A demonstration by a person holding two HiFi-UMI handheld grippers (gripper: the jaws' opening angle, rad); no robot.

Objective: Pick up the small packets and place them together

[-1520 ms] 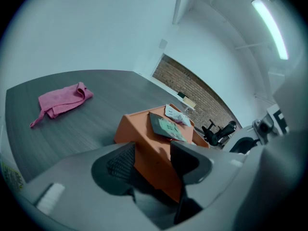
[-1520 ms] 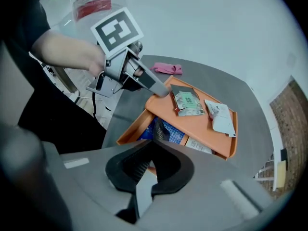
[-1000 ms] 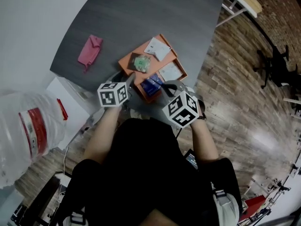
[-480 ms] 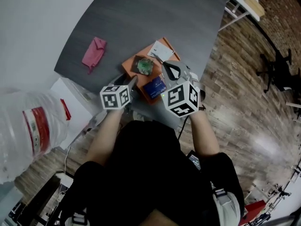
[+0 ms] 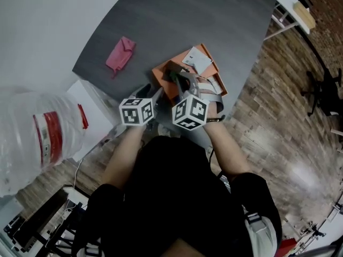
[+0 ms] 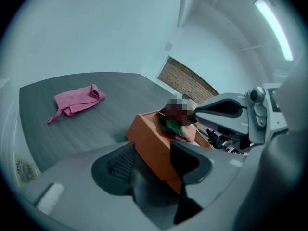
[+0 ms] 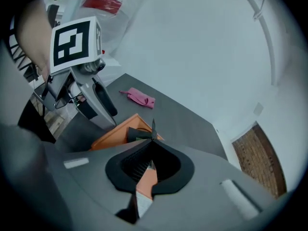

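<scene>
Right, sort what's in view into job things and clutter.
Job:
- dark green packet, pinched in the right gripper
- white packet
- orange tray
- left gripper, open

Clutter:
- pink cloth
- water bottle
- grey table

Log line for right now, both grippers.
right gripper: jaws shut on green packet over orange tray | left gripper: jaws open at tray corner, gripping nothing
</scene>
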